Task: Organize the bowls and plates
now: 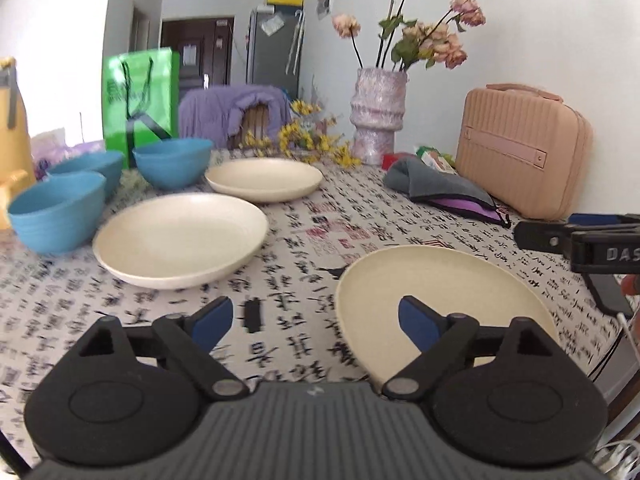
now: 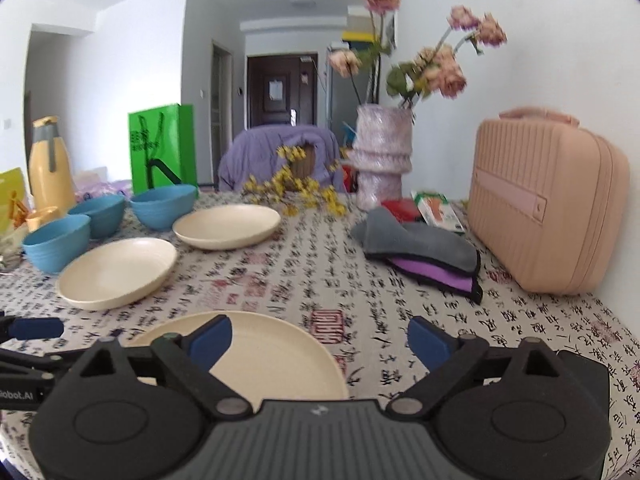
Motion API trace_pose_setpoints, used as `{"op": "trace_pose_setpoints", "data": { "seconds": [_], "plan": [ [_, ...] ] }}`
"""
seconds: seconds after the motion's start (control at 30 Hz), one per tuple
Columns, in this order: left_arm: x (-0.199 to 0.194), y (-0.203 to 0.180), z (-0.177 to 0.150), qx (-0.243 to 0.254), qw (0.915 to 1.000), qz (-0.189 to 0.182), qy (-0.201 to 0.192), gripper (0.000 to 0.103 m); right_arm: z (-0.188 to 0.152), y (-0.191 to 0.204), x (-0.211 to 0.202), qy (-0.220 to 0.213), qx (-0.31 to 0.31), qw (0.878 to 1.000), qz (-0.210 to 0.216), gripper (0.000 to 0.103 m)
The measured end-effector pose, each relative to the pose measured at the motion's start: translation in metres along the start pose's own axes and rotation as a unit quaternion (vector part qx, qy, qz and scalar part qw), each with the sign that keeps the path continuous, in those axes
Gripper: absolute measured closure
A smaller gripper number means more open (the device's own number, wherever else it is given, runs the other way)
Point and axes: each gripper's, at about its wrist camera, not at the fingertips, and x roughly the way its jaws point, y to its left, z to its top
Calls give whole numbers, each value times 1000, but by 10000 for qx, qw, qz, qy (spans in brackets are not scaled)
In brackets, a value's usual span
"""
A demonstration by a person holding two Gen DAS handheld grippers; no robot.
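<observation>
Between the two pairs of fingers, low on the tabletop (image 2: 400, 280), lies the near plate (image 1: 440, 300): cream, round, so with no long axis to line up on, lying flat on the patterned cloth. Left gripper (image 1: 316, 320): fingers spread wide, released, nothing between them; the near plate sits just ahead and to their right, its left rim passing under the right-hand fingertip, pads not pressing on it. Right gripper (image 2: 320, 342): fingers likewise spread and empty; the same plate (image 2: 256, 356) lies just ahead and to their left, partly under the left-hand fingertip. Judged equally near to both hands, a rim to each side. Middle plate (image 1: 180, 240): cream, well ahead and left of the left fingers, apart from the near plate. Far plate (image 1: 264, 179): cream, farther ahead again, just beside the blue bowls. Bowls, three, blue: one (image 1: 56, 216) far to the left, just beside the middle plate; one (image 1: 90, 168) behind it; one (image 1: 172, 162) just left of the far plate; none stacked. Nearest hand to the middle plate and bowls: the left, by judgement. Nothing yet stacked; the likely next grasp is the near plate's rim, with the middle plate the nearest place to set it.
</observation>
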Motion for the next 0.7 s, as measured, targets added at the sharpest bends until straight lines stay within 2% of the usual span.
{"op": "trace_pose_setpoints", "data": {
  "seconds": [0.03, 0.13, 0.33, 0.5, 0.7],
  "plan": [
    [-9, 3, -3, 56, 9999, 60, -93, 8, -2, 6, -8, -103, -15, 9999, 30, 0],
    [-36, 13, -14, 129, 9987, 310, -384, 0, -13, 27, -34, -357, -114, 9992, 138, 0],
    [-84, 33, -37, -35, 9952, 680, -710, 0, -45, 72, -74, -602, -422, 9967, 331, 0],
    [-122, 45, -55, -88, 9906, 810, -1096, 0, -71, 101, -101, -644, -227, 9959, 587, 0],
    [-147, 55, -77, 7, 9873, 1018, -1219, 0, -93, 129, -111, -576, -157, 9960, 660, 0]
  ]
}}
